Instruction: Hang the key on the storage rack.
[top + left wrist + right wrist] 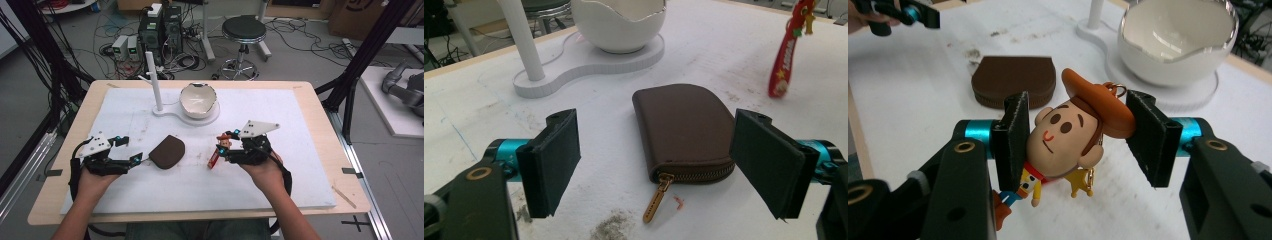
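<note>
Red strap [785, 60]: print illegible

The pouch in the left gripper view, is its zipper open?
No, the pouch lies flat on the table with its zipper run fully shut, the gold pull sticking out at the near end.

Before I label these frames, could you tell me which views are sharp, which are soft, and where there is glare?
The high view is soft, with edges on the brown pouch smeared; the left gripper view is crisp on the pouch zipper, with even light and faint shadows; the right gripper view is sharp on the cowboy figure, while the white bowl shows a bright rim glint.
</note>
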Tool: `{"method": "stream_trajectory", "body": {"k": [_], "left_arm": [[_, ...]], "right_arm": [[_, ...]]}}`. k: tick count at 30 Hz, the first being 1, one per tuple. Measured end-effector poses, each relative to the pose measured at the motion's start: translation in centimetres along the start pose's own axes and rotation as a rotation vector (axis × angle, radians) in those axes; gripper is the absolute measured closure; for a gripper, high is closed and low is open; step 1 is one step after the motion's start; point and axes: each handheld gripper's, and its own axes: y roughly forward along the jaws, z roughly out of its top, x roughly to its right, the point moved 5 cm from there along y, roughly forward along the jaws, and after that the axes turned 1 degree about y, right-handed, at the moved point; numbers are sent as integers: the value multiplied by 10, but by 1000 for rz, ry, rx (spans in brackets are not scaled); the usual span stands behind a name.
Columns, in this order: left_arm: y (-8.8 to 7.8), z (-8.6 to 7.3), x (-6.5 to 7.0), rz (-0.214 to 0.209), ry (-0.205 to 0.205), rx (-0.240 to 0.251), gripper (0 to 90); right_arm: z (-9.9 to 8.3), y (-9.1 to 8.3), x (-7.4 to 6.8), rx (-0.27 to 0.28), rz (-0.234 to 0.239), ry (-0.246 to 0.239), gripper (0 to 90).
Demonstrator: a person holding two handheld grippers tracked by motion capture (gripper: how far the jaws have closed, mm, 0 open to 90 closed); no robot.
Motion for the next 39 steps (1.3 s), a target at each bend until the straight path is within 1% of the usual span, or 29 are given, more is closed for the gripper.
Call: {"method": "stream_trajectory", "body": {"k": [1,2,4,5,8,10,11,14,15,16,17,18,19,21,22,23,24,25,26,27,28,29,30,32,33,34,36,37,39], "left_arm": [[0,0,0,0,2,-1,203],[0,0,0,2,0,0,203],[-1,1,1,2,6,5,204],[-1,1,1,2,6,5,203],[-2,2,2,-2,6,11,203],[-3,2,3,-4,8,12,204],[-3,2,3,-4,8,12,203],[-6,1,2,-2,7,13,203],[-6,1,2,-2,7,13,203],[-6,1,2,-1,5,14,203],[-6,1,2,-1,0,18,203],[-7,1,2,0,6,15,203],[-8,0,2,0,5,14,203],[-9,0,2,1,4,13,203],[-10,0,2,2,6,13,203],[-10,-1,2,3,3,13,204],[-11,-1,3,4,3,13,204],[-12,-1,3,4,6,12,203],[-12,-2,3,5,8,10,203],[-13,-2,3,4,7,11,203],[-14,-3,3,3,9,9,203],[-15,-3,3,5,6,10,203],[-16,-3,3,6,9,9,203],[-19,-4,2,13,6,10,203],[-21,-5,1,17,7,9,203],[-23,-6,1,18,5,9,203],[-26,-7,-1,25,5,8,203],[-27,-8,-1,28,-1,11,203],[-32,-9,-2,35,2,6,203]], "right_arm": [[0,0,0,0,0,0,460],[5,0,1,3,2,-7,460],[18,1,2,7,9,-42,460],[18,1,2,7,9,-42,460],[28,4,4,16,25,-61,460],[35,7,8,23,35,-62,460],[35,7,8,23,35,-62,460],[45,11,13,30,73,-66,460],[45,11,13,30,73,-66,460],[50,14,15,24,87,-83,460],[50,14,15,24,87,-83,460],[56,18,17,15,90,-102,460],[56,18,17,15,90,-102,460],[65,22,21,21,98,-97,460],[65,22,21,21,98,-97,460],[72,26,24,23,107,-96,460],[72,26,24,23,107,-96,460],[76,27,26,24,107,-100,460],[84,31,29,32,117,-93,460],[84,31,29,32,117,-93,460],[88,33,31,32,118,-94,460],[97,37,34,42,126,-100,460],[97,37,34,42,126,-100,460],[104,41,37,48,135,-91,460],[108,43,39,40,131,-95,460],[114,47,41,50,132,-93,460],[117,48,42,51,132,-91,460],[121,50,43,51,128,-96,460],[127,54,42,49,130,-104,460]]}}
